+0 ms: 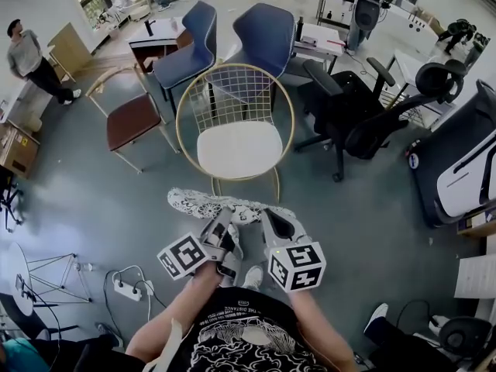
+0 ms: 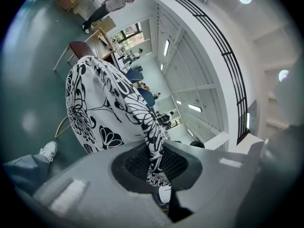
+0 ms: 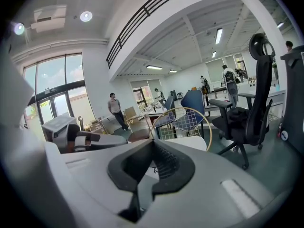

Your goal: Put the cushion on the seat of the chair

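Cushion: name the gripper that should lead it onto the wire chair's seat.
Left, probably. The left gripper clamps a deep fold of the cushion, and most of it lies on that side. The right gripper pinches only a sliver. The chair seat stands straight ahead.

cushion (image 1: 208, 204): white, black floral | chair (image 1: 235, 67): gold wire, white seat | floor (image 1: 116, 200): grey-green

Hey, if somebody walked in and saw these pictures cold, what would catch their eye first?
Probably the black-and-white flowered cushion, held in the air low in the head view, one edge clamped in the left hand-held gripper and the other end in the right hand-held gripper. Just beyond it stands the gold wire chair with its bare white seat, blue chairs behind.
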`<state>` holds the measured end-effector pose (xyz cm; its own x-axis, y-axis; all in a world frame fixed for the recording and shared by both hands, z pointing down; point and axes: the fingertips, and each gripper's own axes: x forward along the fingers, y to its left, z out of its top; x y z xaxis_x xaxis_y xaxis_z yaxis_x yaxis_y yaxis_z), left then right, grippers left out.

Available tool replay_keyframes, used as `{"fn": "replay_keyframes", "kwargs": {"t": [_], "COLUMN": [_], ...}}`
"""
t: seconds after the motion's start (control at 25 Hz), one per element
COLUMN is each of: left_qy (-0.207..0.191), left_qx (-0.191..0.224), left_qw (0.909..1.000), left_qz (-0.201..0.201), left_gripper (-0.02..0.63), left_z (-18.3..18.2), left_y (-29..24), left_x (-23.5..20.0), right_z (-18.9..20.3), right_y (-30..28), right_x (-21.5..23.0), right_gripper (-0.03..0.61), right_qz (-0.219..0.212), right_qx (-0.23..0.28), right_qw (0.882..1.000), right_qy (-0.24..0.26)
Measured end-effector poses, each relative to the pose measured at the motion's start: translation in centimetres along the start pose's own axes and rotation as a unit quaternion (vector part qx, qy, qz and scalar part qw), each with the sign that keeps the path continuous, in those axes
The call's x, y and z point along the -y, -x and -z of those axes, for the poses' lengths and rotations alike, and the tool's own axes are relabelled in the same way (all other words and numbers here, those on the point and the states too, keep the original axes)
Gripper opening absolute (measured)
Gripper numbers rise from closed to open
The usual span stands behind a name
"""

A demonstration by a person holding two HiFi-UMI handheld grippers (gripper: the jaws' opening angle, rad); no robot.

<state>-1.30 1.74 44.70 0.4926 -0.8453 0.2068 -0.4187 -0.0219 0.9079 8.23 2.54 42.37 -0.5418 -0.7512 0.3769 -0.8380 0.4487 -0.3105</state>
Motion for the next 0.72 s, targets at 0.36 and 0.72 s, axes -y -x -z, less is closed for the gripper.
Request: {"fn": "replay_keyframes", "kwargs": {"t": [0.36,0.72], "left_qy": [0.012,0.016], "left_qx": [-0.006,-0.02], "left_qw": [0.9999,0.9996], "left_qz": [0.003,0.011], "left_gripper": [0.025,0.025], "left_z": [-1.3,-4.1], "left_y": [-3.1,-9.2], "left_x": [-1.4,-2.6], "right_z": [0.0,-1.8], "right_y": [-2.9,-8.5], "right_x": [1.8,5.3], "right_gripper": [-0.003,-0.003], "right_qz": [0.006,0.013], "right_qx": [-0.012,-0.032], "right_qw": [1.0,0.999], "right_qy": [-0.002,-0.004]}}
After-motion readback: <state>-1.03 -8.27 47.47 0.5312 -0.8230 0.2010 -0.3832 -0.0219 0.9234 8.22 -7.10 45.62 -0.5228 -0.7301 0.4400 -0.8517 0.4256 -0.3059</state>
